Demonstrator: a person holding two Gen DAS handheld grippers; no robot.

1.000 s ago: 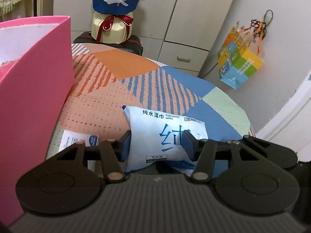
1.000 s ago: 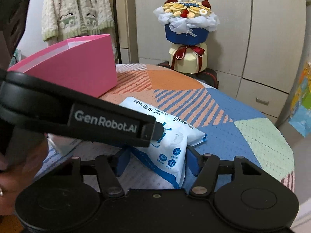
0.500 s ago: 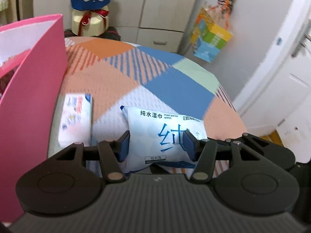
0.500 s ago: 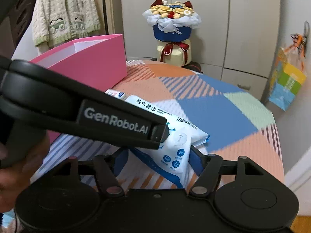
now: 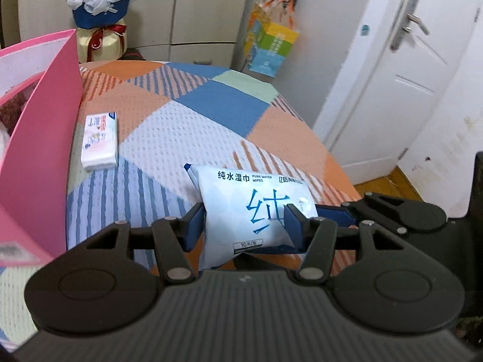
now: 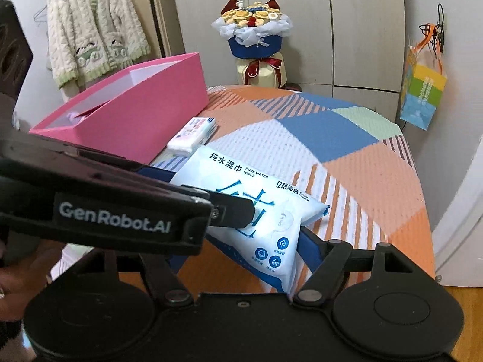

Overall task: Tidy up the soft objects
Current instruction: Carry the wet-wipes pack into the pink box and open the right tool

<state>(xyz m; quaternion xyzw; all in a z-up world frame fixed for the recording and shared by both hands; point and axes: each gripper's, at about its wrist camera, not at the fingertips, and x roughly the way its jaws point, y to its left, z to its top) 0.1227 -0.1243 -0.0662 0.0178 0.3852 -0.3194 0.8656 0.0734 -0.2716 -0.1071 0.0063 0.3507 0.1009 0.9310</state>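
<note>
Left wrist view: left gripper (image 5: 243, 223) pinching the soft white-and-blue plastic pack of wet wipes (image 5: 250, 208) across its width, blue pads sunk into both flanks, pack lifted off the patchwork-cloth round table (image 5: 193, 126) near its front edge. Held by the middle, probably so the floppy pack does not fold during transfer.

Right wrist view: same wet wipes pack (image 6: 256, 211) also between the fingers of the right gripper (image 6: 238, 241), right blue pad against the lower edge of the pack, opposite finger hidden behind the left tool's black arm; jaws narrowed around the pack, though firm contact on both sides not provable. Likely supporting the sagging end, or mid hand-over.

Open pink cardboard box (image 6: 135, 111) along the left edge of the table, presumably the destination, open top facing up. Small white rectangular tissue packet (image 6: 193, 135) flat on the cloth, just beside the box's wall, not yet stored.

Surface: woven cover in orange, blue, mint and white patches, some striped. Room: cream cabinet doors behind, wrapped flower bouquet (image 6: 252, 30) beyond the far edge, knitted cardigan (image 6: 96, 27) hanging at left, colourful paper gift bag (image 6: 422, 93) on a wall hook, white door (image 5: 401, 69) to the right.
</note>
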